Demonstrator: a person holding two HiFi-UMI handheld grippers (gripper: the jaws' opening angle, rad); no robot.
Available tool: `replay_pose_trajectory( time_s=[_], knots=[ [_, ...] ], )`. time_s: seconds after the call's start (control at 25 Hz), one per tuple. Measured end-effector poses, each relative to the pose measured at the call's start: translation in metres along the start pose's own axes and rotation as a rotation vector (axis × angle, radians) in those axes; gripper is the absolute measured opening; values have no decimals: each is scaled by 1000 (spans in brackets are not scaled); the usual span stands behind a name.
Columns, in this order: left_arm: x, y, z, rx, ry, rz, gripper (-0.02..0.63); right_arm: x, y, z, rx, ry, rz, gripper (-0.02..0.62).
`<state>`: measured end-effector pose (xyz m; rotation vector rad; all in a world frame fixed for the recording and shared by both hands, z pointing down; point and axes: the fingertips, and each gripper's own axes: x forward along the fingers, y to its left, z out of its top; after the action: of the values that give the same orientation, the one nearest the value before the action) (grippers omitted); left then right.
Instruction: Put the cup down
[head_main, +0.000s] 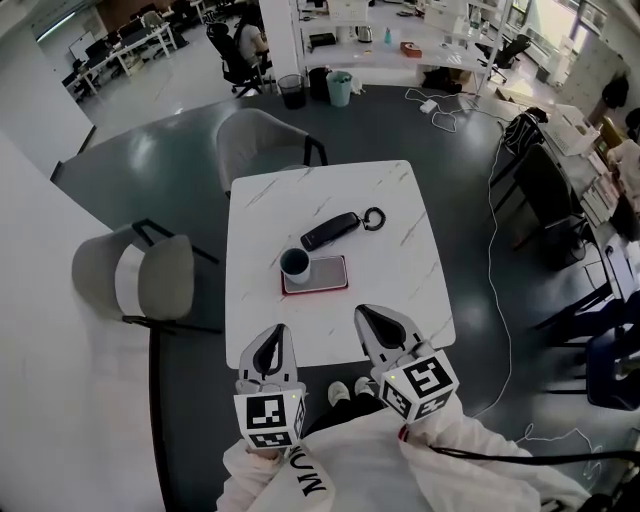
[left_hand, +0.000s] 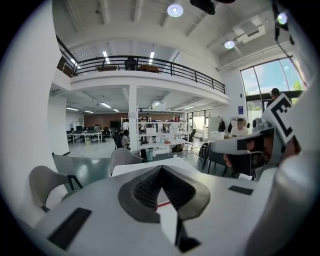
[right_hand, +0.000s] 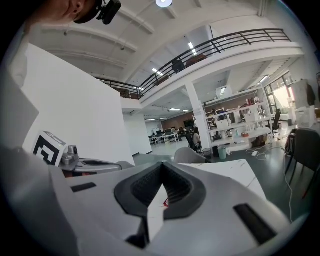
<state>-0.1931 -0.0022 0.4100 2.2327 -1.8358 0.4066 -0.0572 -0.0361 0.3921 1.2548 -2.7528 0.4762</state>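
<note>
On my left, the left gripper hangs by the near edge of the table, jaws pressed together, nothing in them. Centre now: the cup stands upright on the left end of a red-edged pad, well apart from both tools. Over right, the right gripper is closed too, and I see it's empty.

White cup stands upright on a red-edged pad.
</note>
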Motion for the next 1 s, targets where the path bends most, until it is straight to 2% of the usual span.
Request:
replay_pose_trajectory(
  time_s=[0.16,0.68,1.0],
  knots=[
    [-3,-9,6,18,-40,34,9,-4,-2,4,-27,-3,11,3],
    [6,-16,17,21,-70,78,9,0,-12,5,-30,4,47,4],
    [14,-22,12,20,-42,75,9,-2,-19,4,-32,19,50,3]
  ],
)
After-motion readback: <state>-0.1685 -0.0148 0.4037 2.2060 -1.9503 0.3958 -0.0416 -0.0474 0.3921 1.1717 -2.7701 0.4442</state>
